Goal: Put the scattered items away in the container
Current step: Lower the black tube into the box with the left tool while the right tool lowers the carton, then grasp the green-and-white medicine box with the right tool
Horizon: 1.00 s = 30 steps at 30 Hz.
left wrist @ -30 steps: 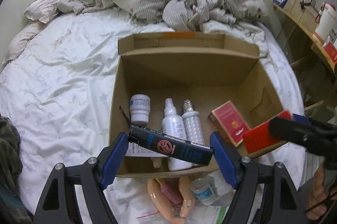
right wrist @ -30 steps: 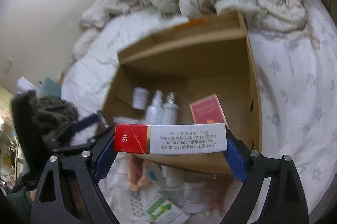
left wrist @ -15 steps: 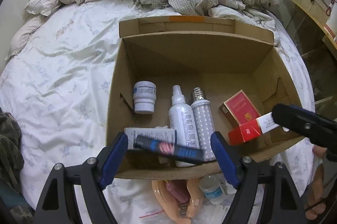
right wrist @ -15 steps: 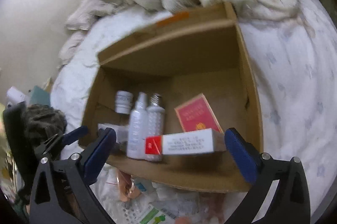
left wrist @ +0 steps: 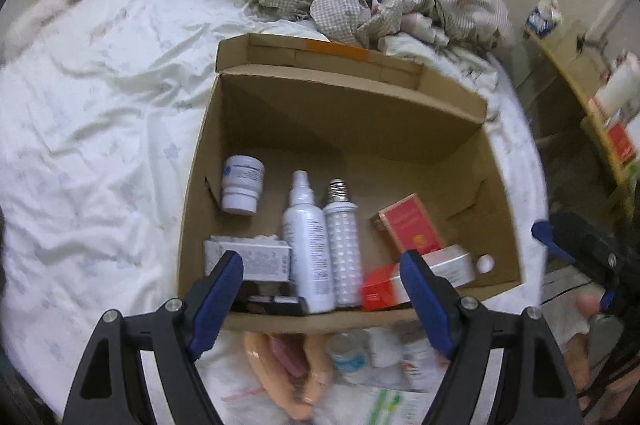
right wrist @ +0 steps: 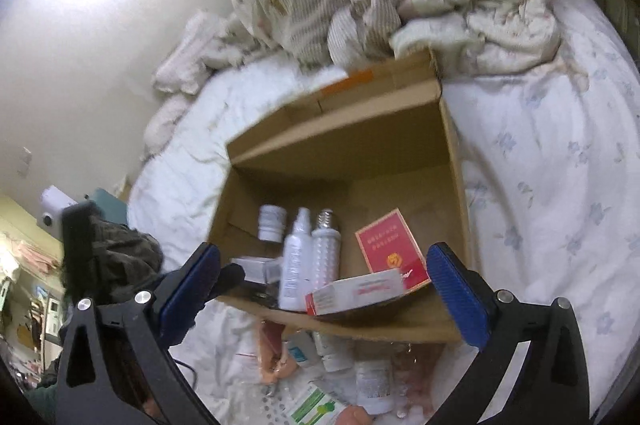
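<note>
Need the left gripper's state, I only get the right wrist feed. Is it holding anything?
Observer: No. The left gripper is open, with nothing between its fingers.
Operator: Where's the long black item?
Observer: Lying flat inside the cardboard box, against the near wall.
Operator: Anything hidden behind the red-white carton?
Observer: A small white cap on the box floor, just right of the carton.

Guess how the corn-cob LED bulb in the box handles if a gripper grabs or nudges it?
The LED bulb is a cylinder lying on its side, so a nudge would probably roll it. Its bumpy white body should give the pads some bite. It is likely light but fragile, so squeeze gently. The spray bottle alongside may crowd one finger.
</note>
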{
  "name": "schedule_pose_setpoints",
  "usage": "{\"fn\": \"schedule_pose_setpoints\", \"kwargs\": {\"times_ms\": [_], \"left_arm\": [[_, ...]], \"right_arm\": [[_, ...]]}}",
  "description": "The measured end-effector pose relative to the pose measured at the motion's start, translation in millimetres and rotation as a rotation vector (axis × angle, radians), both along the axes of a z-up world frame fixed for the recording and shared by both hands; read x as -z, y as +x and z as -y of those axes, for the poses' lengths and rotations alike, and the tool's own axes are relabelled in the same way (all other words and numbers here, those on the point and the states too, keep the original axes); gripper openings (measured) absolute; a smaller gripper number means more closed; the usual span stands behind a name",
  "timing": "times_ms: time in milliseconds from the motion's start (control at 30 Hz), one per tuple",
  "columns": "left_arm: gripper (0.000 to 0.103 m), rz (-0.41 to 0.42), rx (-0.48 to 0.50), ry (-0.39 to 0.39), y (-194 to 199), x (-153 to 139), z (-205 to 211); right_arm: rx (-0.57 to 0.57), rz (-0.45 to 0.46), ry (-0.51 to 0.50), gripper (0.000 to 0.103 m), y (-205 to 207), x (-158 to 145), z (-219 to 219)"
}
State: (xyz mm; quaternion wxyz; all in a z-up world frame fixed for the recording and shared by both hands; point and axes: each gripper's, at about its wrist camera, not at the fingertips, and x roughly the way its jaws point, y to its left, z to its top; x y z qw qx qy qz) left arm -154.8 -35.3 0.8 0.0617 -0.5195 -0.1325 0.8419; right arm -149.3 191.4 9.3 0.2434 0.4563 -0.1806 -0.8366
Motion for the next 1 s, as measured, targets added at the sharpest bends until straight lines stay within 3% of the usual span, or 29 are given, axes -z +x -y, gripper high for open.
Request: {"fn": "schedule_pose_setpoints", "kwargs": {"times_ms": [133, 200, 367, 433, 467, 533, 600, 667, 767, 1000], "left_arm": [[0.081, -0.02, 0.0, 0.073, 10.5, -14.1, 1.3], [0.081, -0.045, 0.006, 0.066, 18.6, -23.8, 0.3], [0.081, -0.099, 0.05, 0.004, 48.8, -36.3, 0.1], [0.081, -0.098, 0.061, -0.025, 67.7, -31.1, 1.9], [0.081, -0.092, 0.054, -0.027, 78.7, -25.5, 4.2], [0.081, -0.059, 0.059, -0.01, 94.1, -11.8, 7.0], [0.081, -0.026, 0.061, -0.002, 108.1, 2.4, 9.2], [0.081, 0.008, 0.053, -0.004, 120.3, 16.3, 11.9], [0.081, 0.044, 0.051, -0.059, 136.1, 31.0, 10.7], [0.081, 0.044, 0.147, -0.129, 166.7, 34.0, -11.8]], "right_arm": [[-0.009, -0.011, -0.048, 0.103, 14.0, -13.7, -11.8], [-0.04, -0.02, -0.051, 0.103, 25.9, -16.7, -15.7], [-0.117, 0.02, 0.056, 0.103, 54.4, 2.1, -16.6], [-0.132, 0.054, 0.132, 0.101, 64.9, 21.0, -12.8], [-0.143, 0.095, 0.147, 0.094, 68.6, 34.2, -10.3], [-0.195, 0.195, 0.144, 0.084, 72.5, 58.8, -3.0], [-0.266, 0.289, 0.134, 0.084, 78.8, 82.6, 8.8], [-0.331, 0.305, 0.203, 0.084, 87.2, 97.4, 26.3], [-0.396, 0.258, 0.312, 0.087, 92.9, 102.9, 45.3], [-0.507, 0.323, 0.337, 0.089, 94.7, 130.0, 64.9]]}}
